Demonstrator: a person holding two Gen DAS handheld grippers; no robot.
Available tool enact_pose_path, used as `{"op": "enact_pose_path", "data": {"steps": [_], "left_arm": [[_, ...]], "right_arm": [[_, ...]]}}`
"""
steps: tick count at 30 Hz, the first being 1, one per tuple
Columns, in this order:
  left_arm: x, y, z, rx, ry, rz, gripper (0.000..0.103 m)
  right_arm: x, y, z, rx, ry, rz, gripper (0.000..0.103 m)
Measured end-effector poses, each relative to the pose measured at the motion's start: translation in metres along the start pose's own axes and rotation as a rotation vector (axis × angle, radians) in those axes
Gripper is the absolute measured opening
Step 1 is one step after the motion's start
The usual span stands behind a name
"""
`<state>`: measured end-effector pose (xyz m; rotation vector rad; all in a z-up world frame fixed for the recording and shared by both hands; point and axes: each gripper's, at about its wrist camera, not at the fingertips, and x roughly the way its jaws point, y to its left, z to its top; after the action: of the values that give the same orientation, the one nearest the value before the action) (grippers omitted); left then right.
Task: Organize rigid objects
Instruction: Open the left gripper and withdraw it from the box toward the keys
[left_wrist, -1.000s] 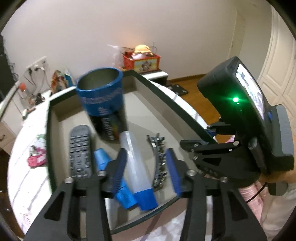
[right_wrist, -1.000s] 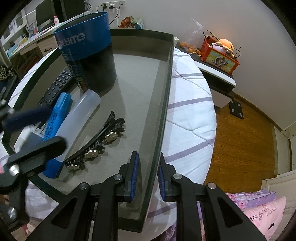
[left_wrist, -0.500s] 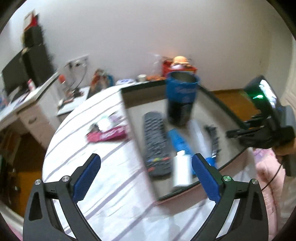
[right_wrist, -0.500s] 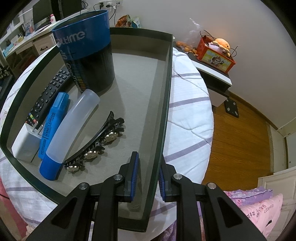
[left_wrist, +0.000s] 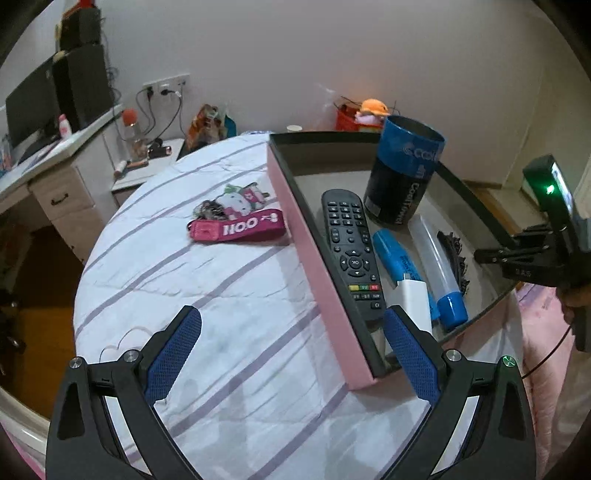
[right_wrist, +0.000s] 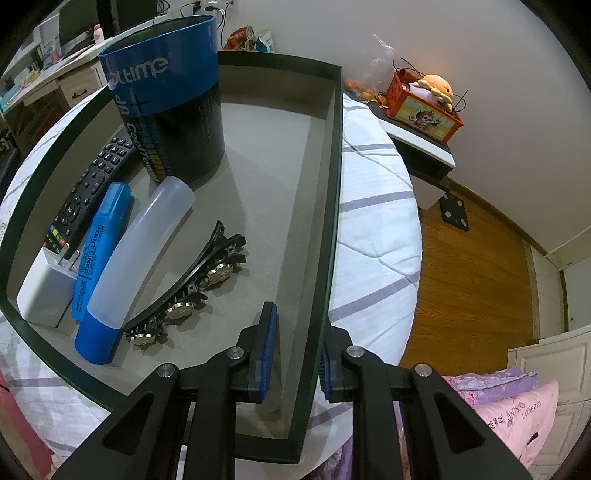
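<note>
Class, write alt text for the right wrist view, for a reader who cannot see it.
The right gripper clamps the near wall of a shallow box on a striped bedcover. Inside lie a remote, a blue marker, a clear tube with a blue cap, a hair clip and a white block, behind them an upright blue and black can.

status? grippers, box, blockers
Left gripper open, empty, over the bedspread. Right gripper shut on box wall. Pink keychain outside the box; nothing blocking it.
</note>
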<state>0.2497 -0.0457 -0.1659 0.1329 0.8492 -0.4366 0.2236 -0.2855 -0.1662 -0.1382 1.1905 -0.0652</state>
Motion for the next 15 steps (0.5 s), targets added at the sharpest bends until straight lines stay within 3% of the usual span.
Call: {"op": "enact_pose_path", "data": {"steps": [10,13,15], "left_arm": [[0.032,0.004,0.010,-0.022,0.068,-0.022,0.100],[0.044,0.001,0.008,0.003,0.108,0.036,0.096],[0.045,0.004,0.006,-0.015,0.121,-0.011,0.092]], "right_arm": [[0.000,0.000,0.001,0.003,0.000,0.000,0.021],[0.000,-0.001,0.000,0.002,-0.001,0.001,0.021],[0.000,-0.001,0.000,0.002,-0.003,0.001,0.021]]}}
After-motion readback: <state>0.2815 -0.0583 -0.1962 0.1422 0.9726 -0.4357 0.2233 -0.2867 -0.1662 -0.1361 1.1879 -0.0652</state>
